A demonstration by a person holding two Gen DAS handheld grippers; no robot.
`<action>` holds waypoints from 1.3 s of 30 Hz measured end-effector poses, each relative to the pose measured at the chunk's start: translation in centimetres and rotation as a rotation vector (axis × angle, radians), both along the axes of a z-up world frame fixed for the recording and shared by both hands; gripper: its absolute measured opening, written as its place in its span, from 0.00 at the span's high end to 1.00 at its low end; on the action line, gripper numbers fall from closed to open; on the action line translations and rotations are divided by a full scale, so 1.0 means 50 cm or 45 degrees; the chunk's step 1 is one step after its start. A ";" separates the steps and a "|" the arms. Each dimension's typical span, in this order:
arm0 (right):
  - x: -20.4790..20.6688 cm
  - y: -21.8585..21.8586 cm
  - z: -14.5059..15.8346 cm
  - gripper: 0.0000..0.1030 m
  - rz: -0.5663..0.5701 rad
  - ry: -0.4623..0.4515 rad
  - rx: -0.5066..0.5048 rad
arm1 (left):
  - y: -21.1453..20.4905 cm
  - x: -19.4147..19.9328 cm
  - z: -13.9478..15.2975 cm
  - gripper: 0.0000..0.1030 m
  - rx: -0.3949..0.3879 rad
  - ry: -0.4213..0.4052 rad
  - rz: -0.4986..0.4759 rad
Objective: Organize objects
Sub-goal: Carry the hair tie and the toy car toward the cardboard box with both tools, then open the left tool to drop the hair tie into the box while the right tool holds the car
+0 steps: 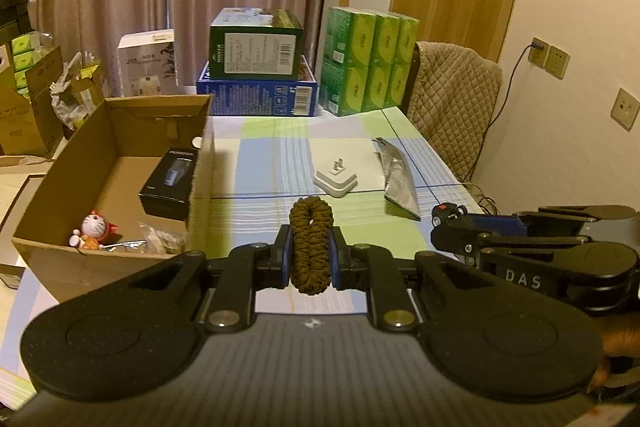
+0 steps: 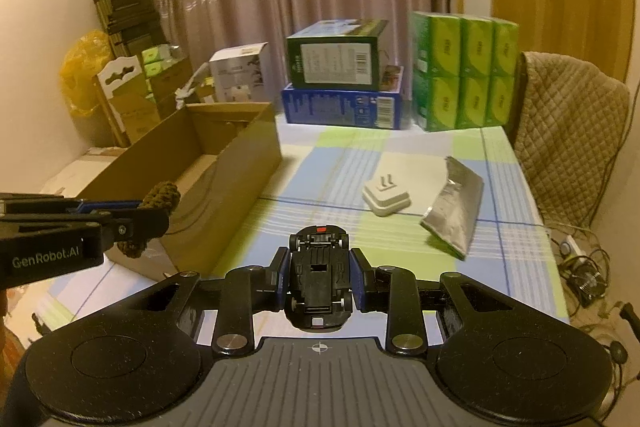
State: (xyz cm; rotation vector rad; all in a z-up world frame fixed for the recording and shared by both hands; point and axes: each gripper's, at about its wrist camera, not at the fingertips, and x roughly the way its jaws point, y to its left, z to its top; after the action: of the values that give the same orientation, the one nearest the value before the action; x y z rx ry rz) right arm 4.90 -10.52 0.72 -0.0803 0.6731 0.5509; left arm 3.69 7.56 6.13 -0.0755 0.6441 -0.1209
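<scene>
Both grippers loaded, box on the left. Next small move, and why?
Probably carry the left gripper left over the cardboard box and drop the scrunchie in. It sits clamped above the table, nearest the open box, which already holds items. The right gripper, shut on the toy car, can follow.

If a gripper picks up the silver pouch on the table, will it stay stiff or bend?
The silver pouch looks creased and flat, so it would probably flex and sag rather than stay stiff. Its foil-like surface looks smooth, so it may slip between pads. It seems thin and likely light, so a push would probably slide it across the tablecloth.
</scene>
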 end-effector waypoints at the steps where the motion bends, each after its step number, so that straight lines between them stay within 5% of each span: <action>1: 0.003 0.008 0.001 0.74 0.010 -0.001 0.000 | 0.006 0.000 0.003 0.86 0.001 -0.003 0.005; 23: 0.113 0.275 0.046 0.73 0.277 0.077 0.126 | 0.282 0.034 0.050 0.86 0.065 -0.011 0.230; 39: 0.168 0.372 0.011 0.73 0.301 0.134 0.135 | 0.410 0.123 -0.013 0.85 0.030 0.093 0.267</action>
State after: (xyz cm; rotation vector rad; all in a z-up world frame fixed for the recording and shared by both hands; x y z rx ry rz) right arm 13.31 8.06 1.26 -0.0319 0.7403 0.8213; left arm 9.85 28.06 5.47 -0.1251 0.7065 0.0922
